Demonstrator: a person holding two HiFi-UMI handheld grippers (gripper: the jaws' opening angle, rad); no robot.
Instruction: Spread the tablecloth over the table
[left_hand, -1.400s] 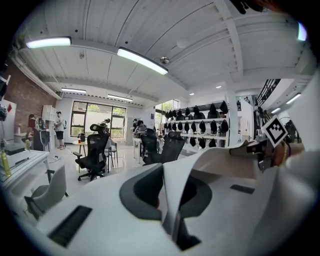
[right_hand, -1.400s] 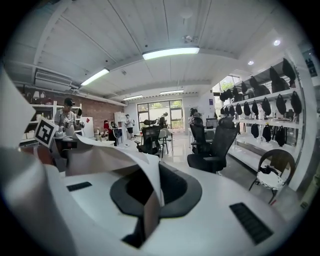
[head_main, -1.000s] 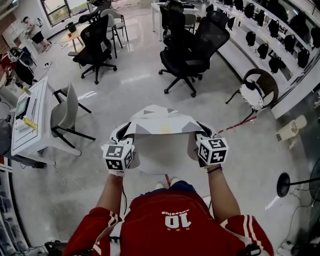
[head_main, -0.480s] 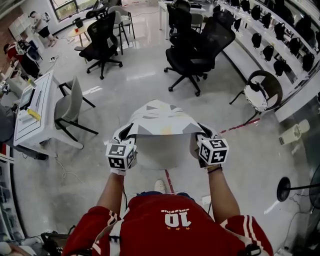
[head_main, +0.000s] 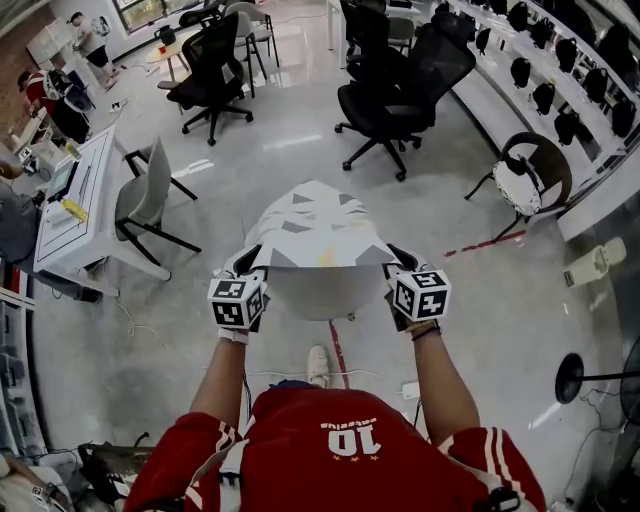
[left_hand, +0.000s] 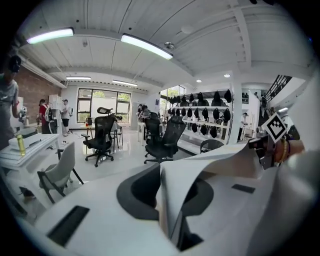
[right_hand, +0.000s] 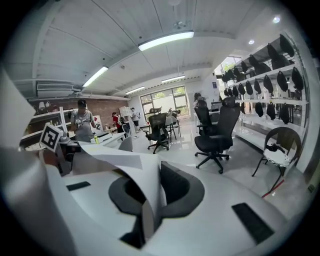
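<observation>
Left hand-held gripper (head_main: 246, 263): jaws opening, tablecloth (head_main: 318, 226) edge between; right hand-held gripper (head_main: 398, 261) clamps opposite edge; floor (head_main: 290, 165) ahead open.

One number on show, printed on the red shirt (head_main: 290, 465)!
A big white "10" (head_main: 355, 439) sits on its chest, upside down in the head view; the small curved print (head_main: 350, 423) beside it is too tiny to read.
</observation>
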